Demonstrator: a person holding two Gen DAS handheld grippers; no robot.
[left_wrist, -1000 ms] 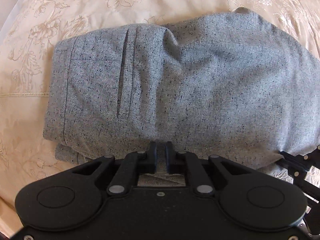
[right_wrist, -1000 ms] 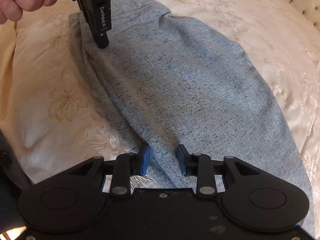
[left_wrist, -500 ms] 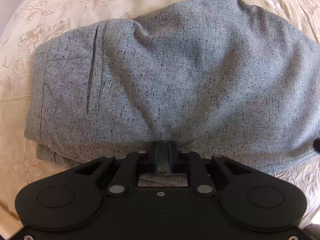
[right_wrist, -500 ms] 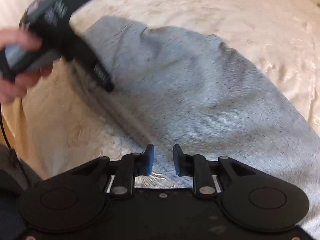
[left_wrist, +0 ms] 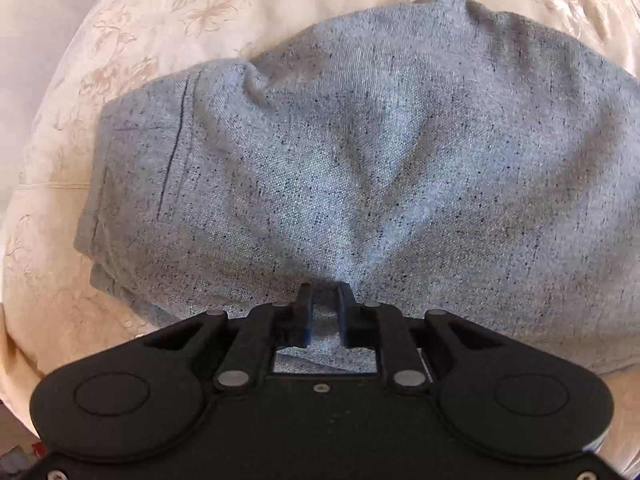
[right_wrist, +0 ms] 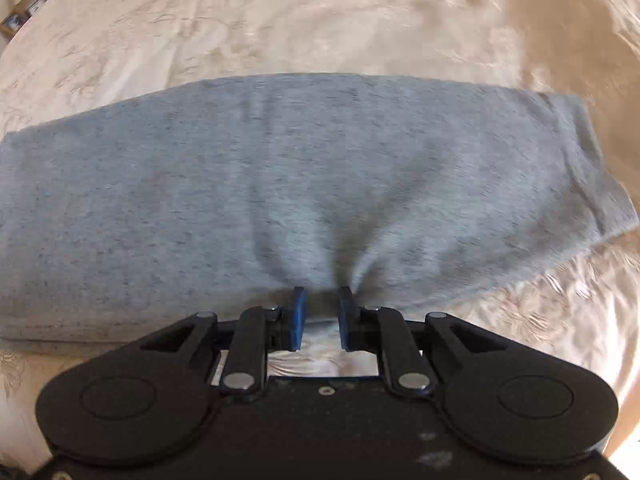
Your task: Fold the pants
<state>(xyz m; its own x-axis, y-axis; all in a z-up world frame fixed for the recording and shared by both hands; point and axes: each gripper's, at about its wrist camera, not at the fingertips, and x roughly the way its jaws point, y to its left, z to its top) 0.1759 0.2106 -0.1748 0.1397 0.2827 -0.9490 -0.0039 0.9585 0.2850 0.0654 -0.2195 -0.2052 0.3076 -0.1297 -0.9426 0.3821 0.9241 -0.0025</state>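
Note:
Grey speckled pants (left_wrist: pixel 360 160) lie folded lengthwise on a bed, with the back pocket slit (left_wrist: pixel 172 152) at the left end in the left wrist view. My left gripper (left_wrist: pixel 325 292) points down at their near edge, shut on a pinch of fabric that puckers toward the fingers. In the right wrist view the pants (right_wrist: pixel 240 184) stretch across the frame, the leg end (right_wrist: pixel 592 168) at the right. My right gripper (right_wrist: pixel 322 294) is at the near edge, its jaws closing. Cloth is gathered between its blue pads (right_wrist: pixel 298 308), with creases radiating from them.
A cream embroidered bedspread (left_wrist: pixel 160 20) surrounds the pants on every side (right_wrist: pixel 280 20). Room clutter (right_wrist: pixel 24 8) shows past the bed's far left corner. The picture in the right wrist view is slightly blurred.
The right view swung from looking along the pants to across them, and the hand with the left gripper left it. The left gripper slid right along the near edge. The pocket shifted left.

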